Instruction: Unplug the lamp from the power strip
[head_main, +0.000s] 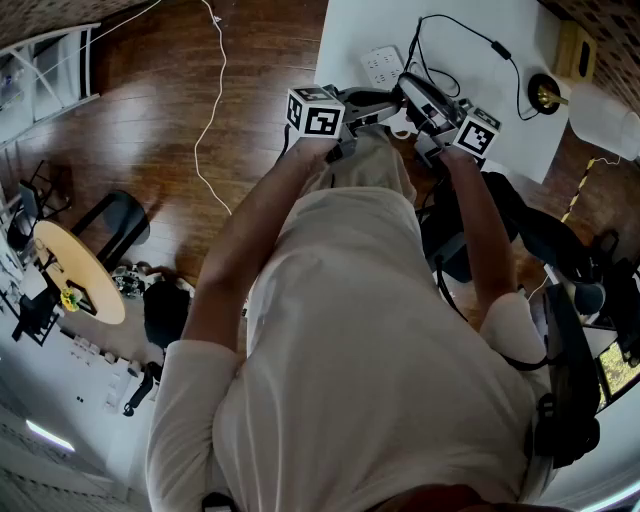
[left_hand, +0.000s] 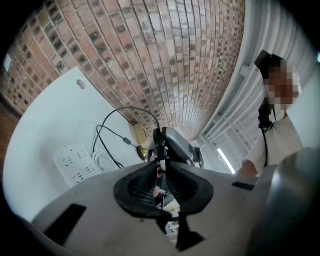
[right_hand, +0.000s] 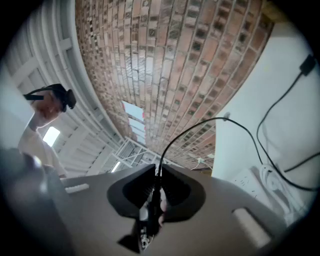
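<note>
- Here, the lamp cord (right_hand: 191, 129), thin and black, is lifted clear of the bench (head_main: 345, 40). It is pinched at two neighbouring spots, so the span between them is short and controlled.
- The power strip (left_hand: 75, 162) lies flat on the bench, left of the raised cord. Its visible sockets show no plug, so the unplugging is probably done.
- The lamp (head_main: 543, 95), a dark round base, sits towards the bench's right end.
- Right gripper (right_hand: 157, 172): jaws closed tight on the bare cord.
- Left gripper (left_hand: 160, 159): jaws nearly together, clamping the cord at a pale piece, likely its plug end.
- Both forearms reach forward and converge over the bench's near edge, with the grippers about level and tip to tip.
</note>
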